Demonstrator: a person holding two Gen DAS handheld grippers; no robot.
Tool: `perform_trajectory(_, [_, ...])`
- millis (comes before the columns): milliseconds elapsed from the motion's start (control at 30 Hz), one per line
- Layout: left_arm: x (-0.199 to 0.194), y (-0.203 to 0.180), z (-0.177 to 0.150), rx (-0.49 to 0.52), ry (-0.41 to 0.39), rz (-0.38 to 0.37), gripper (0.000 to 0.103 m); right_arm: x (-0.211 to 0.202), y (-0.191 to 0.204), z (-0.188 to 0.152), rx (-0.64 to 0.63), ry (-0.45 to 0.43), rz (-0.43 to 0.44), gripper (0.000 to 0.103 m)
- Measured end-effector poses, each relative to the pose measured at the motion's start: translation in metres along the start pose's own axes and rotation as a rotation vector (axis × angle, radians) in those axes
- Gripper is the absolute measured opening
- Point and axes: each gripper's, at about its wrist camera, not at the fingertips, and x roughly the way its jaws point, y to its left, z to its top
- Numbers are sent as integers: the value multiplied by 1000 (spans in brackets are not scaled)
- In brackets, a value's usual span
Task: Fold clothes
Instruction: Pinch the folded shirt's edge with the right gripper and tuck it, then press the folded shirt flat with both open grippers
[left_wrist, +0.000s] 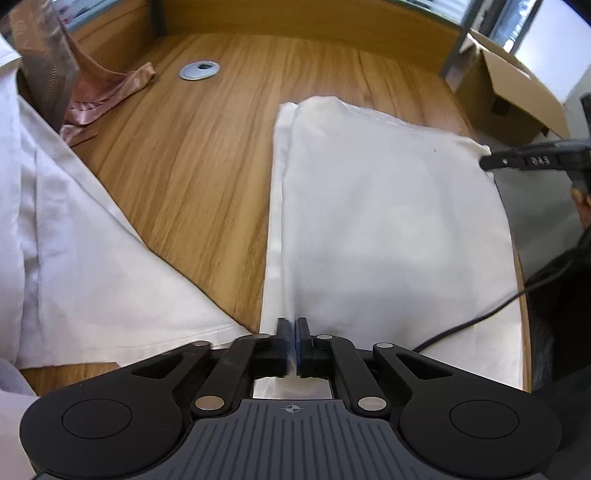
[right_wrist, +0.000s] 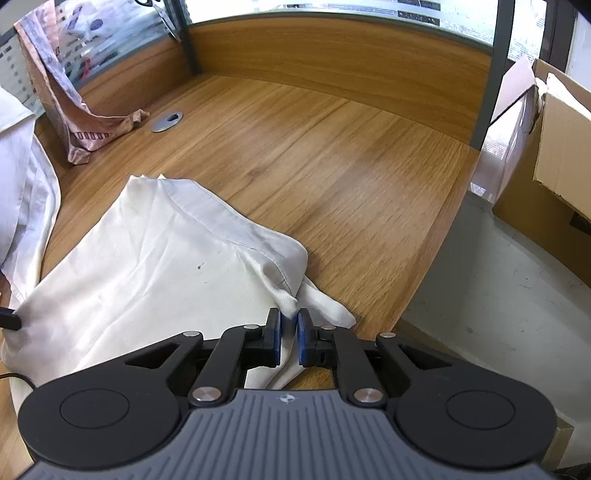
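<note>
The step in hand looks like a fold of the cream-white, partly folded cotton garment (left_wrist: 388, 221) that lies flat on the wood-grain desk top (left_wrist: 207, 177), right at the desk's near edge. To get it done well, both pinched spots should be lifted together and kept level, so the cloth stays taut between them and no diagonal crease gets dragged in. The edge should be carried over in one smooth arc and laid down so the hems line up, not dropped in a heap. The bunched corner on the right side would best be smoothed first, or the fold will come out lumpy.

Now the tools. The left gripper (left_wrist: 294, 334) has its blue-padded jaws drawn nearly together, and a thin ridge of the cream cloth appears to be pinched between them at the near hem. The right gripper (right_wrist: 289, 332) is set a bit wider, with a twisted fold of the same garment's corner between the pads; it looks lightly clamped, though how firmly can't be told, so a slip is possible there.

Well apart from all this, a second white shirt-like garment (left_wrist: 74, 229) is spread on the left, and a pink patterned cloth (left_wrist: 107, 92) is draped at the back corner. A brown cardboard box (right_wrist: 554, 158) sits off the desk's right side.
</note>
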Motion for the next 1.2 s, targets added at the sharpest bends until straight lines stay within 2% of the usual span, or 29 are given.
perform_trajectory(33, [-4, 0, 0, 6, -17, 2, 20, -5, 1, -1, -9, -7, 9, 34])
perform_trajectory(67, [-10, 1, -1, 17, -33, 1, 24, -11, 2, -2, -17, -12, 21, 36])
perform_trajectory(100, [-16, 1, -2, 24, -46, 2, 28, -17, 3, -3, -26, -18, 33, 36])
perform_trajectory(200, [-33, 4, -6, 31, -69, 0, 28, -36, 11, -6, -57, -12, 65, 36])
perform_trajectory(300, [-48, 6, -16, 59, -73, -10, 36, -57, 28, -18, -76, -6, 93, 36])
perform_trajectory(333, [-53, 7, -20, 77, -73, -16, 41, -65, 33, -22, -82, -4, 102, 37])
perform_trajectory(567, [-51, 4, -59, 274, -33, -43, 51, -99, 88, -71, -122, 16, 140, 43])
perform_trajectory(733, [-35, -2, -72, 434, -47, -64, 52, -100, 134, -116, -160, 27, 132, 43])
perform_trajectory(867, [-18, -5, -73, 514, -54, -81, 52, -92, 168, -147, -207, 38, 105, 43])
perform_trajectory(1000, [-14, -9, -75, 589, -82, -65, 53, -81, 193, -163, -267, 54, 57, 43])
perform_trajectory(1100, [-24, -16, -79, 701, -139, -35, 65, -76, 207, -172, -328, 71, 28, 46])
perform_trajectory(1200, [-35, -23, -84, 808, -202, -30, 70, -71, 219, -182, -394, 83, 7, 49])
